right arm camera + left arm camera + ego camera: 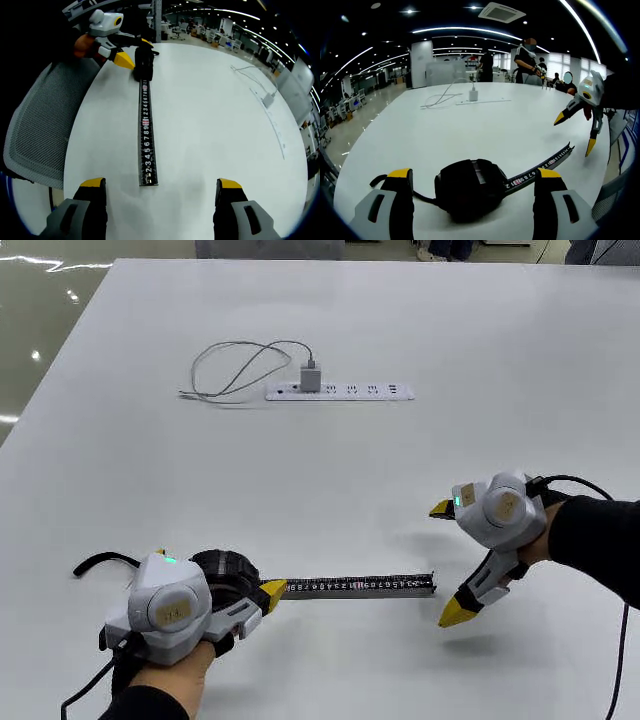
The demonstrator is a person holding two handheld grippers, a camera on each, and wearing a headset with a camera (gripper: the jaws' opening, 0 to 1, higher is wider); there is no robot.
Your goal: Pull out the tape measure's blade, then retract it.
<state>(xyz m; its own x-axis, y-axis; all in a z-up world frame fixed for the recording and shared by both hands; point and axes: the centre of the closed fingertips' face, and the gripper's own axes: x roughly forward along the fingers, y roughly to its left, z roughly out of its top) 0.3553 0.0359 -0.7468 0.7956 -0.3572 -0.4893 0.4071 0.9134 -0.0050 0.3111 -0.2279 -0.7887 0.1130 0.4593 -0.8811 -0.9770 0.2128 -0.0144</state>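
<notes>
The blade (360, 586) lies pulled out; retracting remains. The left gripper (473, 174) straddles the case (470, 192), jaws spread; the right gripper (448, 562) gapes empty.

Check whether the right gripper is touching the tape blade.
Apart. Right gripper view: right gripper open, blade tip between jaws, bare table each side.

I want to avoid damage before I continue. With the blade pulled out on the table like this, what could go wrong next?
1. The blade lies loose; the right gripper is open at its tip, not holding it, so it may whip back when retracting.
2. The case sits between the open jaws of the left gripper, with gaps on both sides, so it could slide or twist.
</notes>
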